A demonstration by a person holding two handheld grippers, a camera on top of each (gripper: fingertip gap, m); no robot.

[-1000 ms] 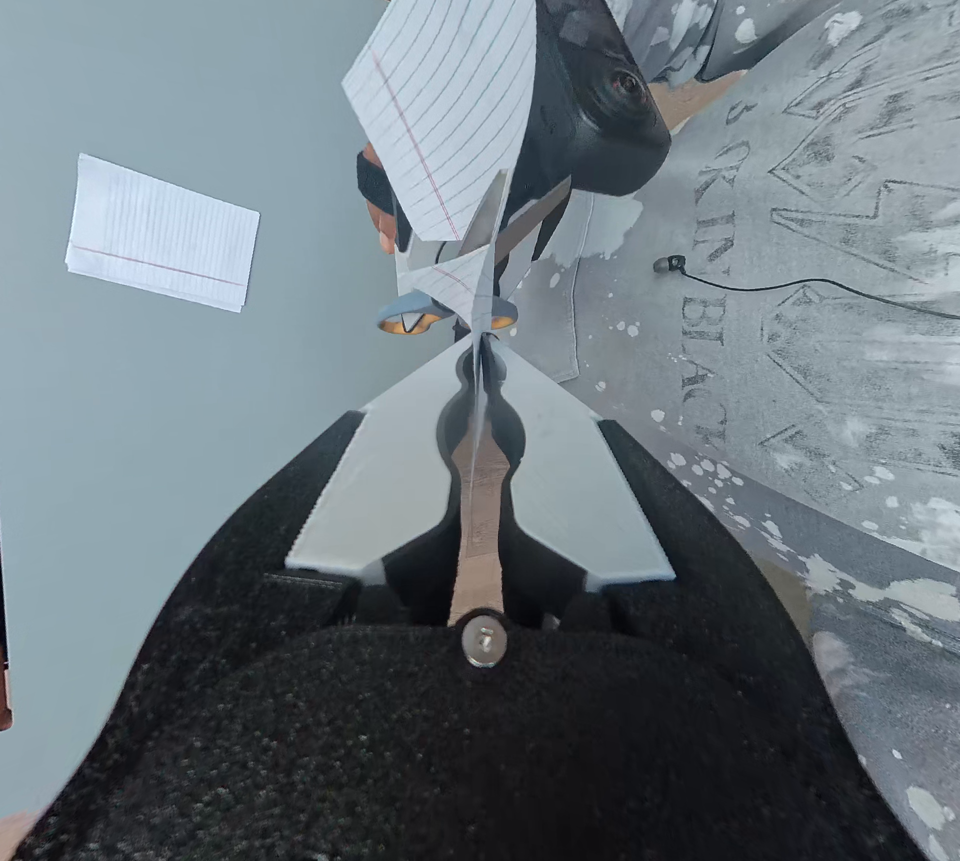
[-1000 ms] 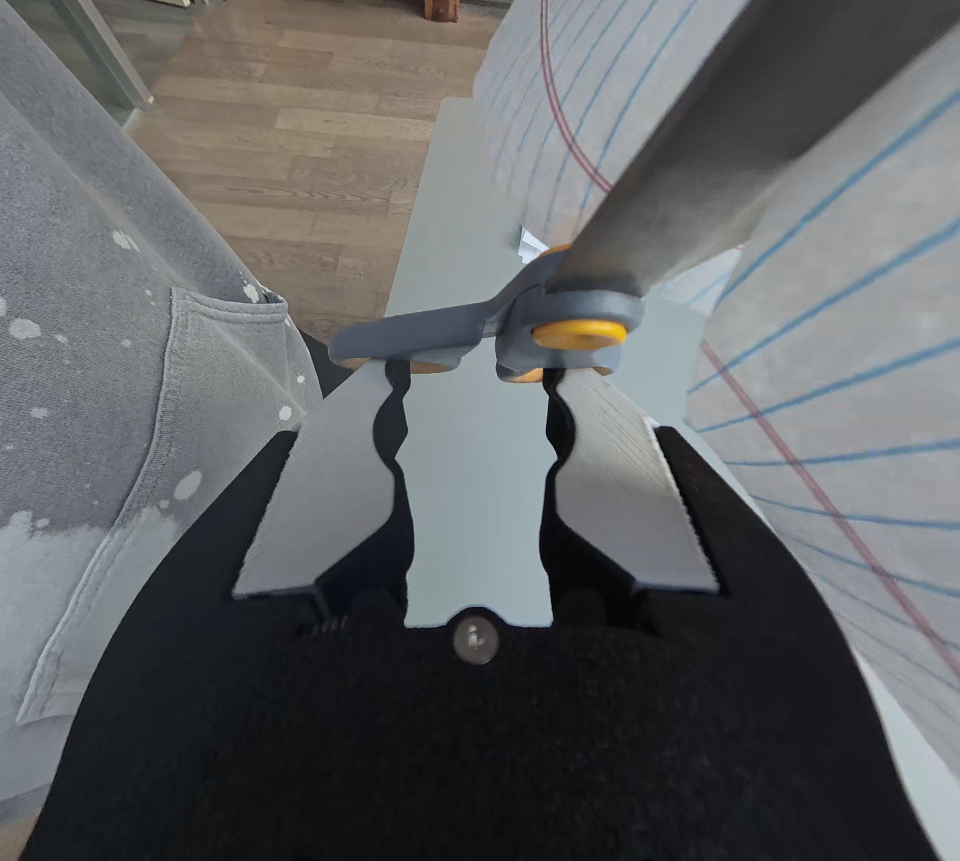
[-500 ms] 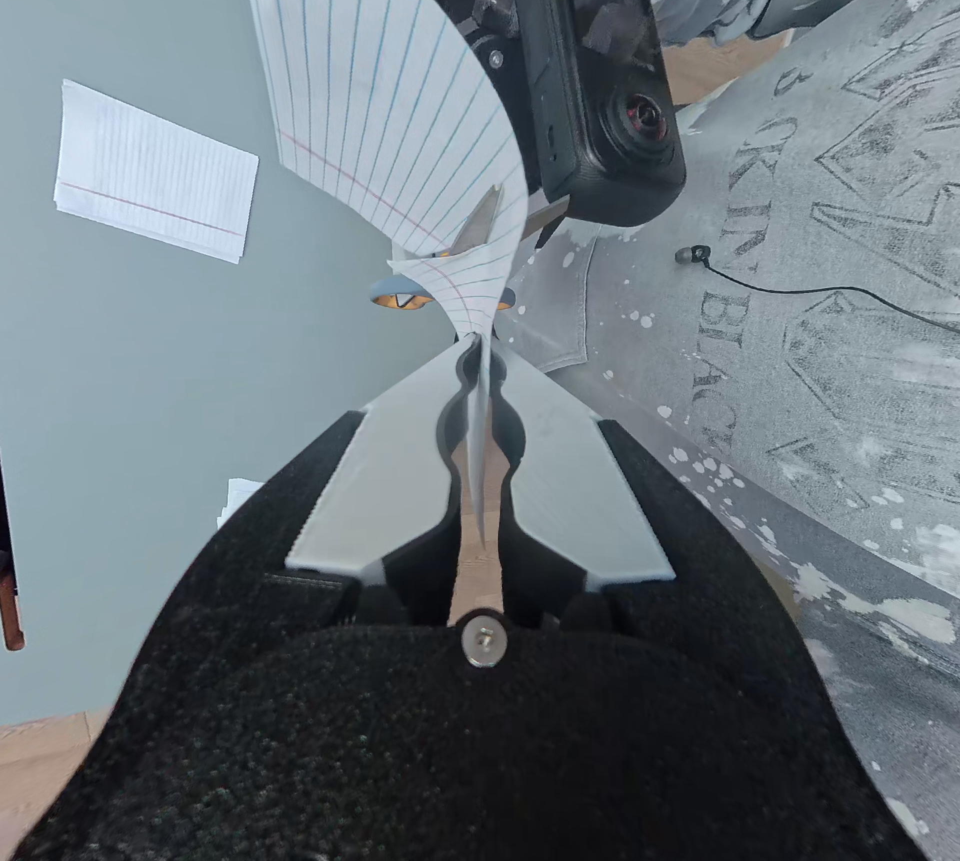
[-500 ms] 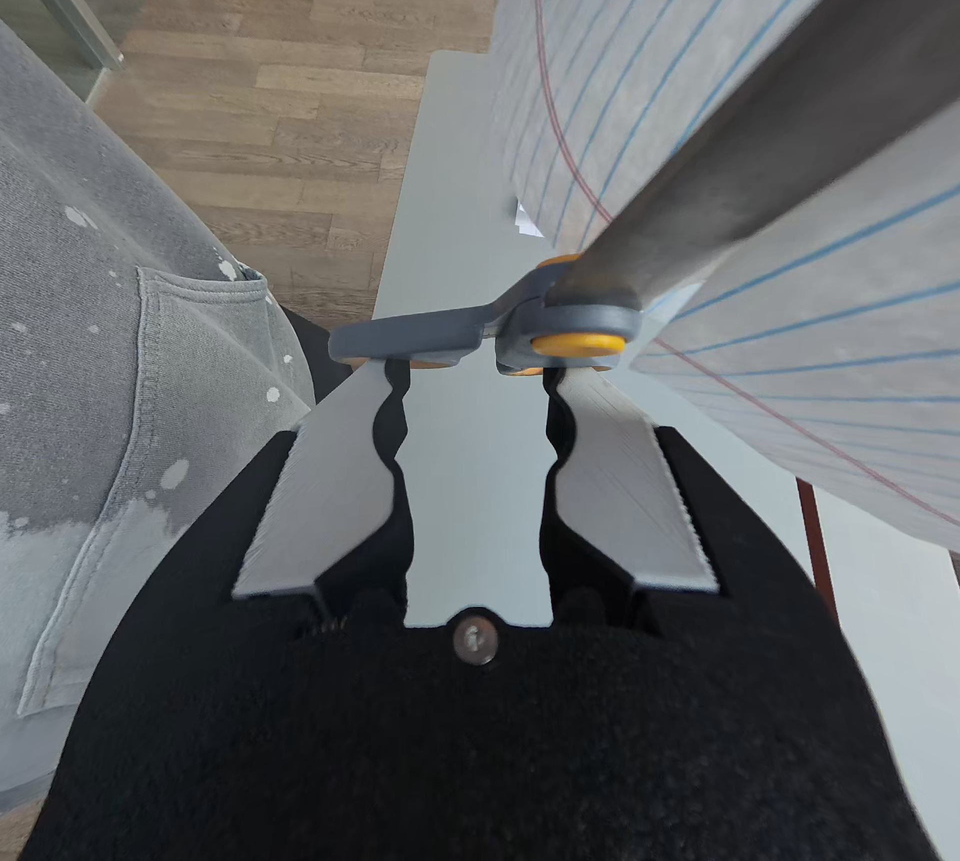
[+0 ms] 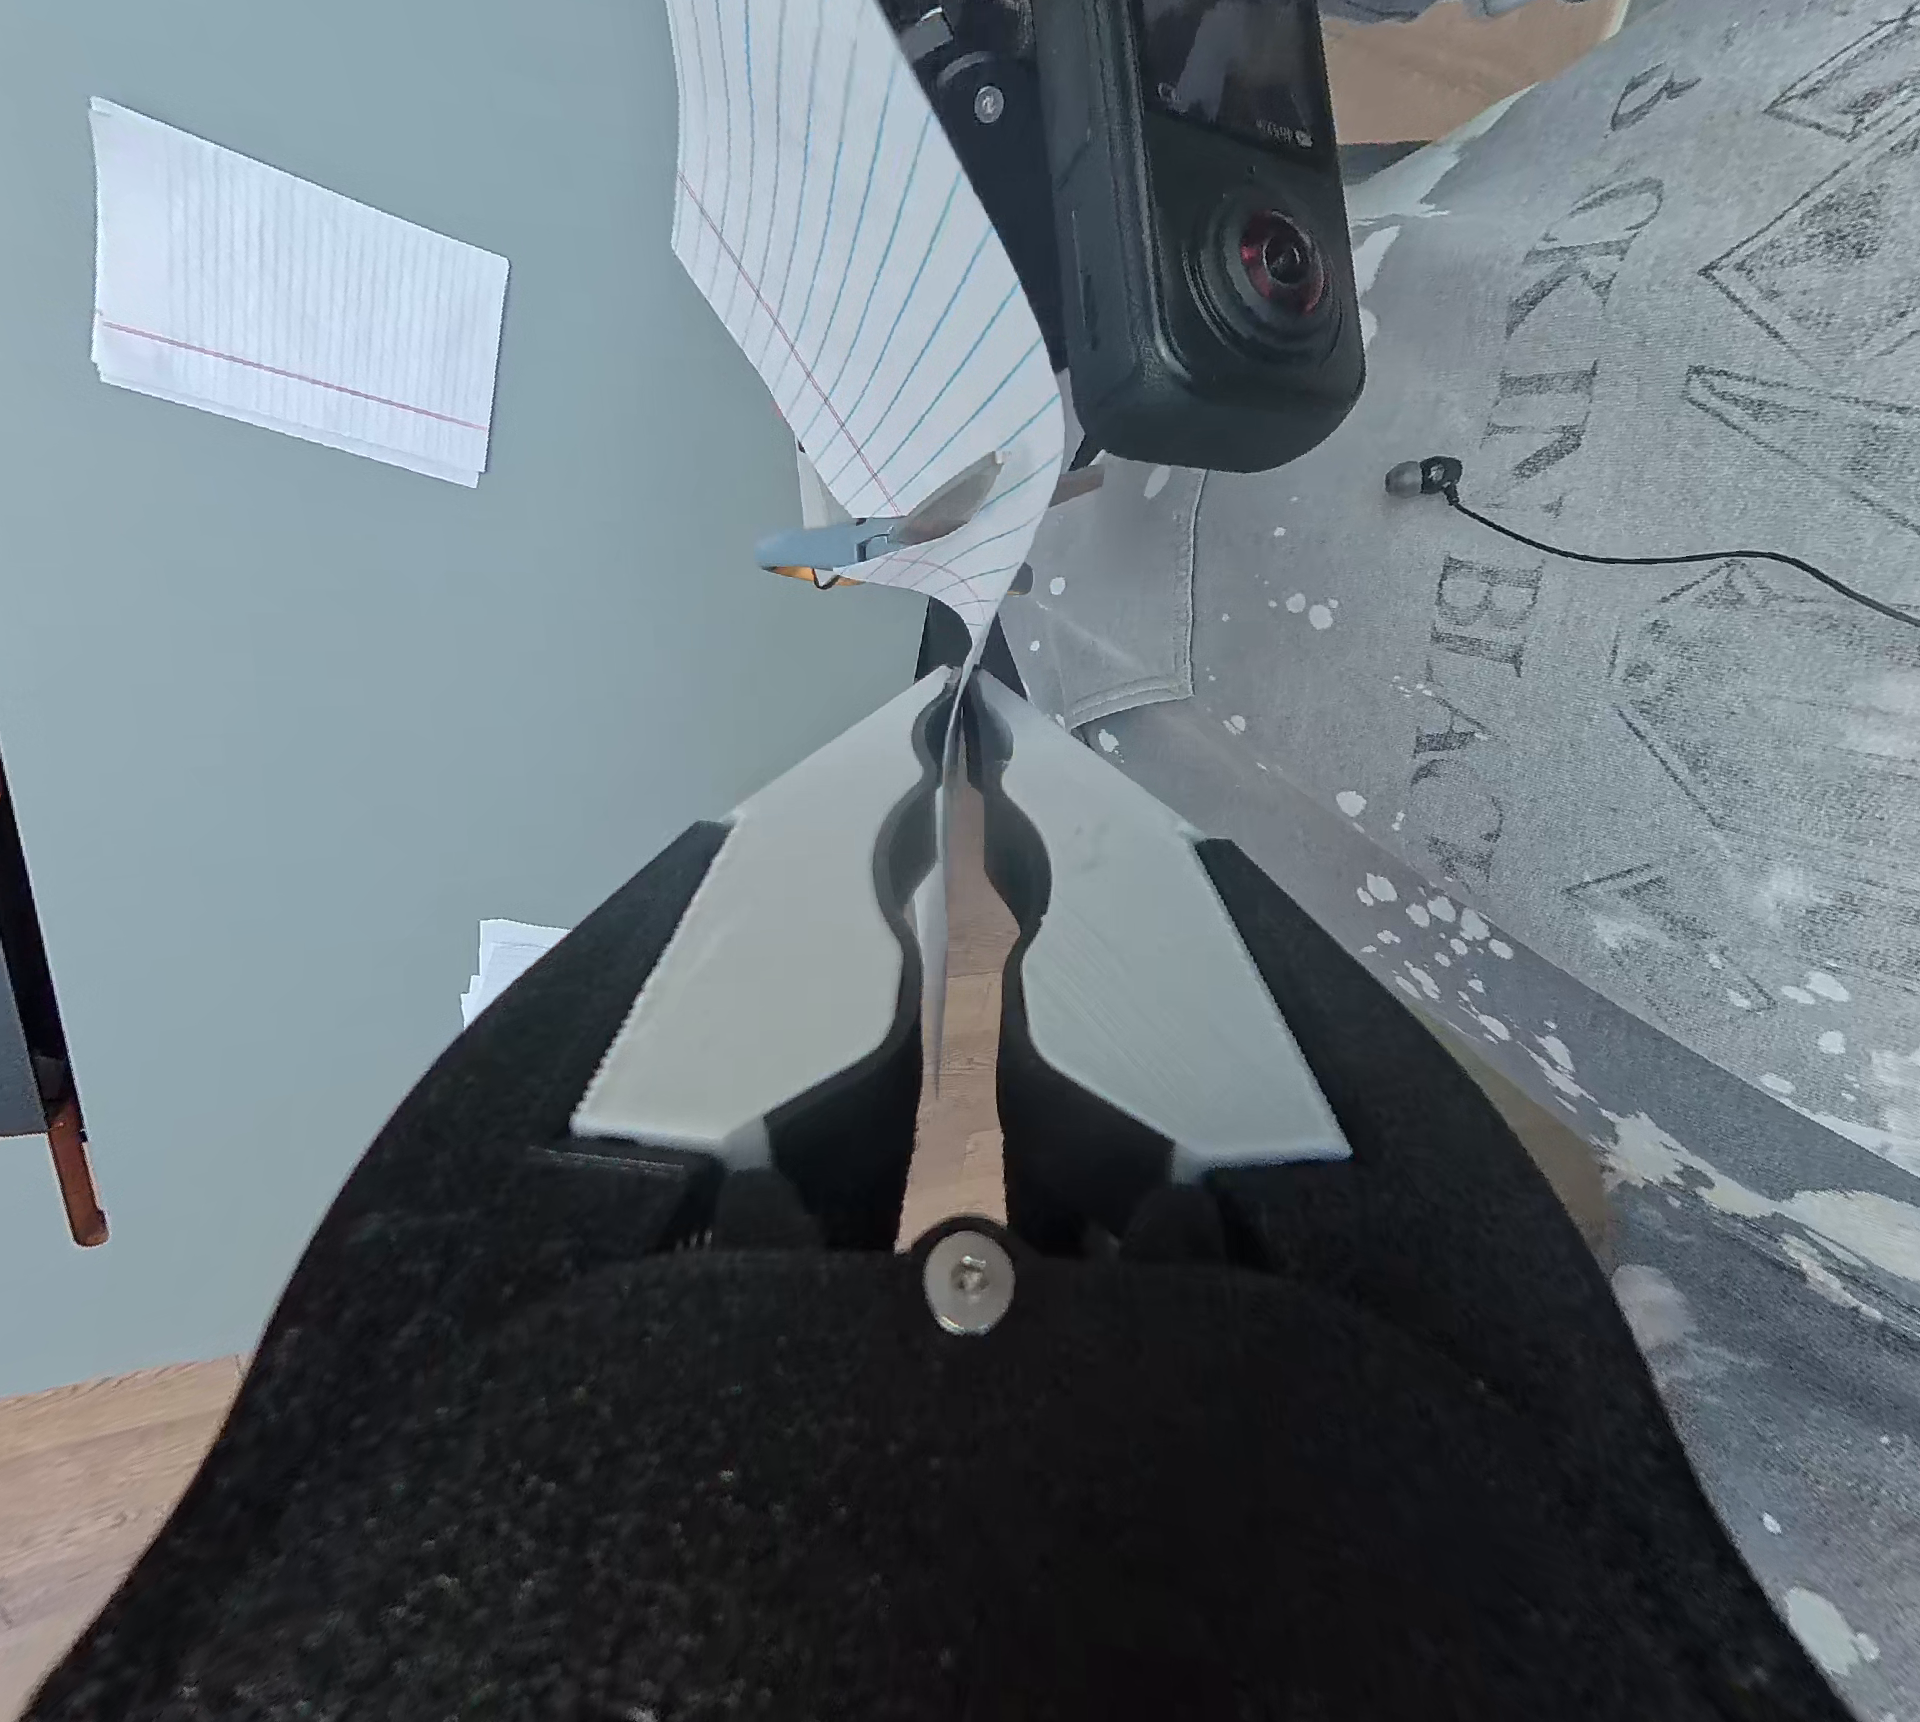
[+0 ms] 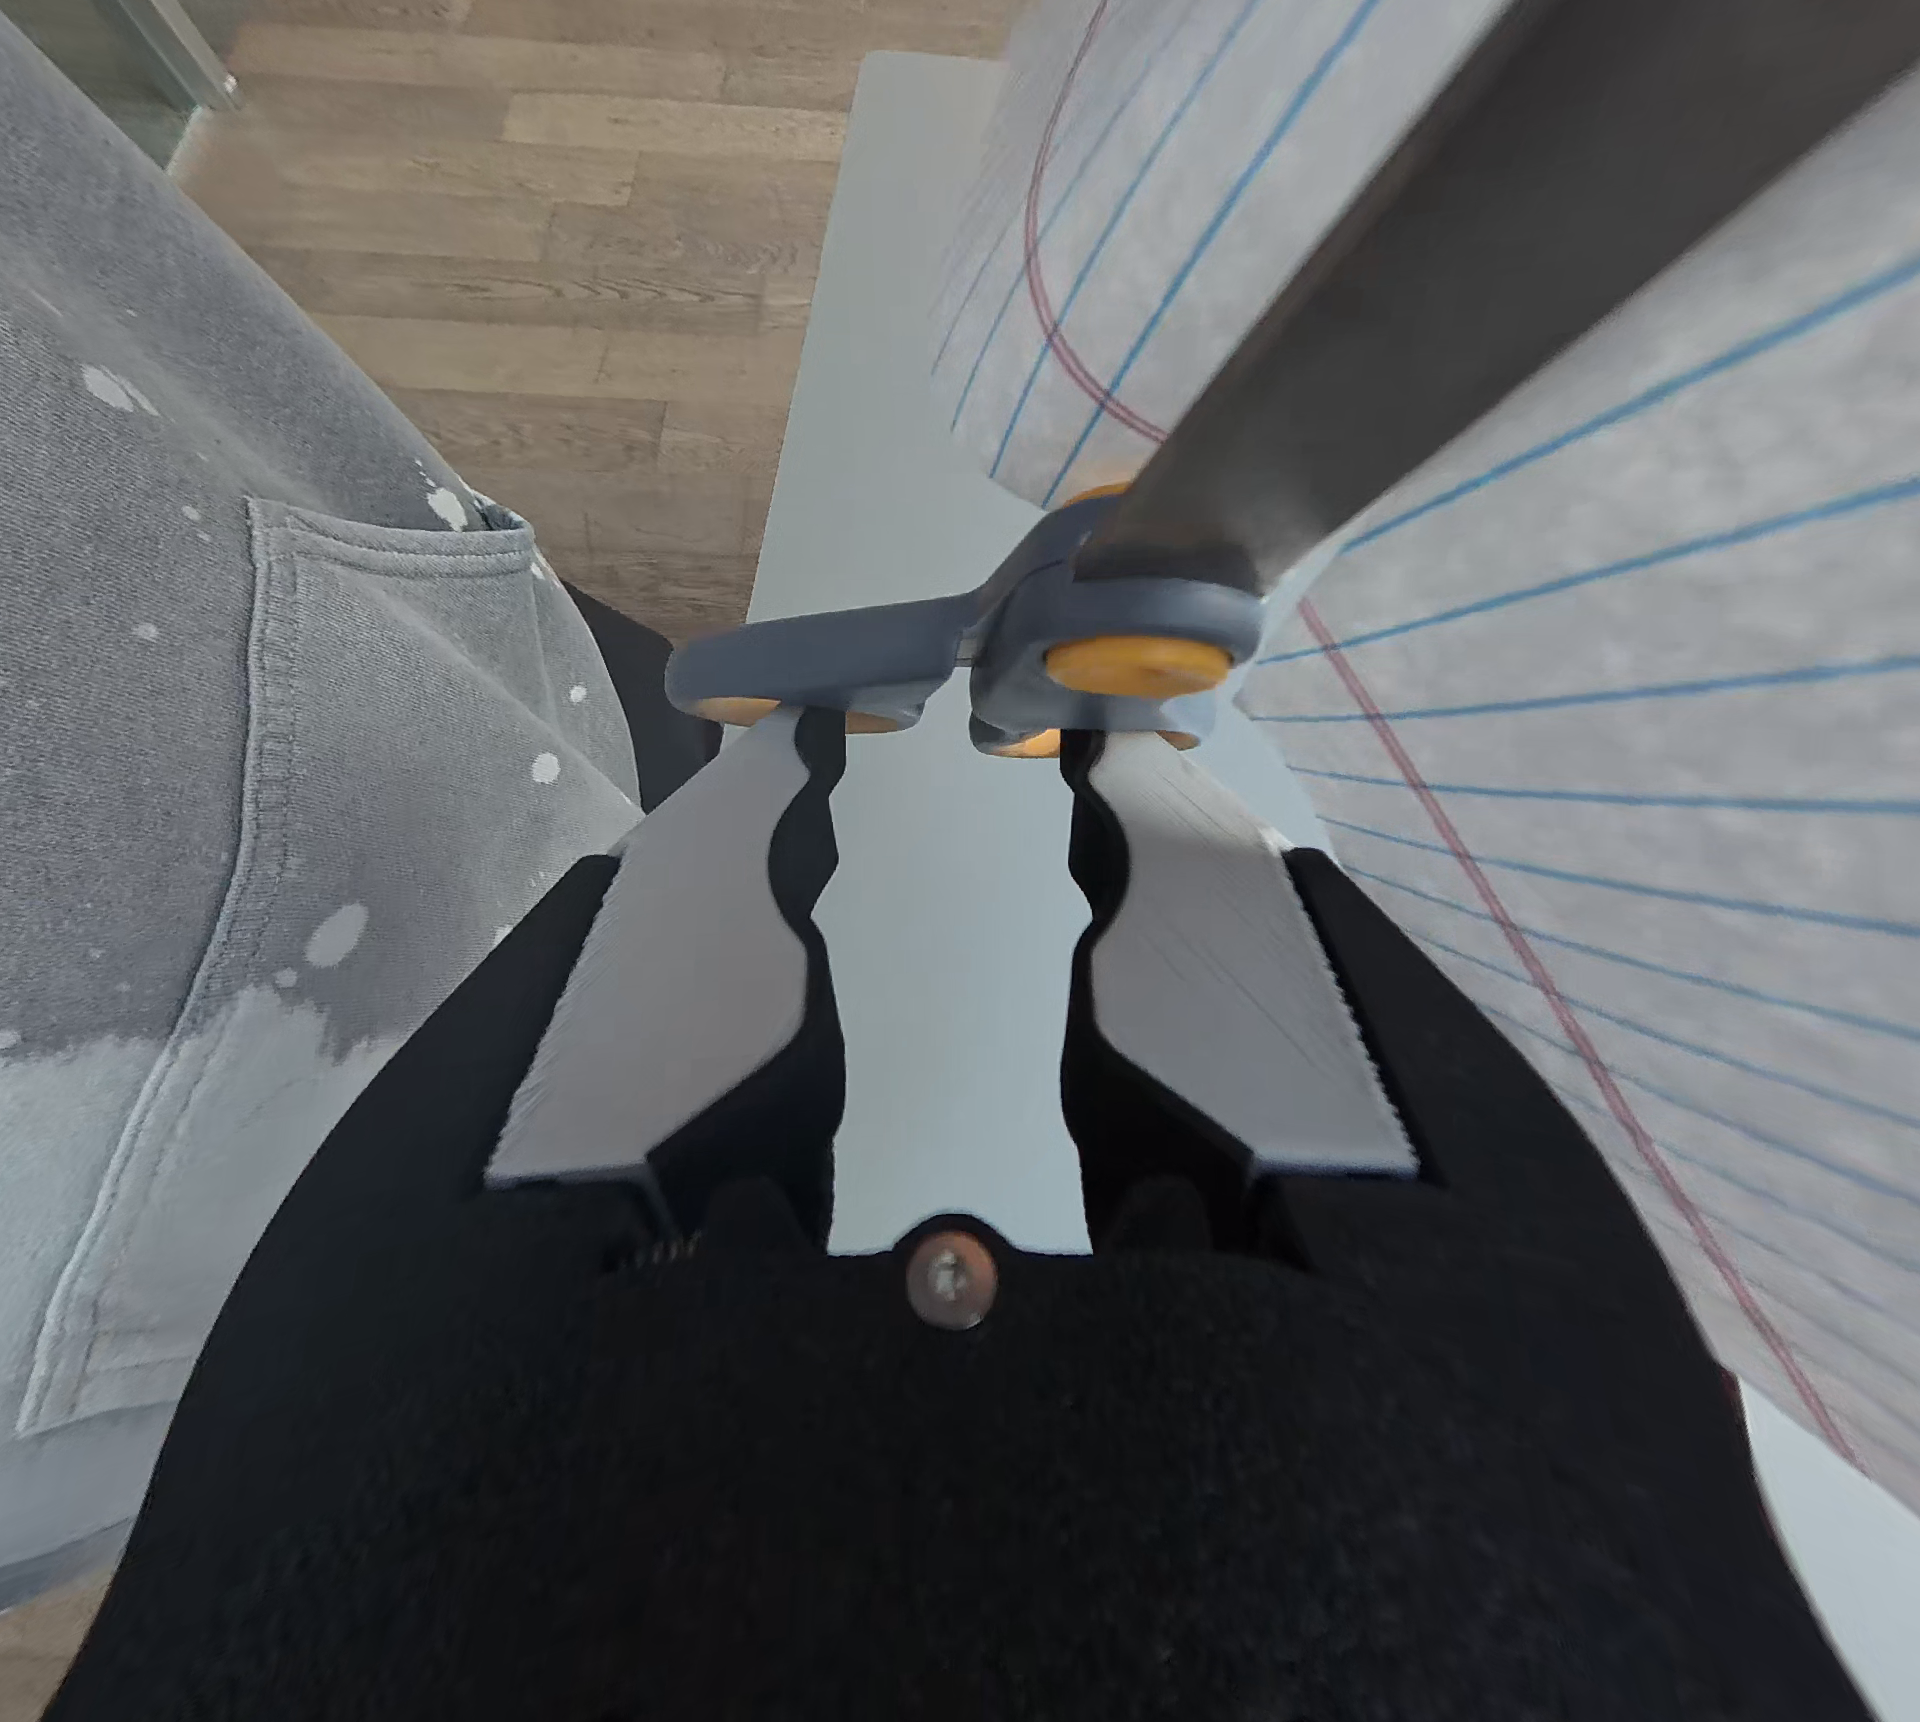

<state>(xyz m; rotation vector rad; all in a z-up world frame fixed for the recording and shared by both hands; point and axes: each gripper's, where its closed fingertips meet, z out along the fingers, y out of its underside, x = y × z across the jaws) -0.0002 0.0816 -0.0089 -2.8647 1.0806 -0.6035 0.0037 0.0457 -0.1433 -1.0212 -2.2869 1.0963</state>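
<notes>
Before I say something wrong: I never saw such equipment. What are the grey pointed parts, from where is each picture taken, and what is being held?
No robot is here. A person holds two hand tools, each with two grey fingers and a camera looking forward along them.

In the left wrist view, the left gripper is shut on a lined sheet of paper, pinching its lower edge. Behind the sheet is the black camera of the other tool. On the grey table lies a stack of lined paper. The person's grey sweatshirt fills the right side.

In the right wrist view, the right gripper has its fingers in the handle loops of grey and orange scissors. Their blade runs across the same sheet, close and blurred.
</notes>
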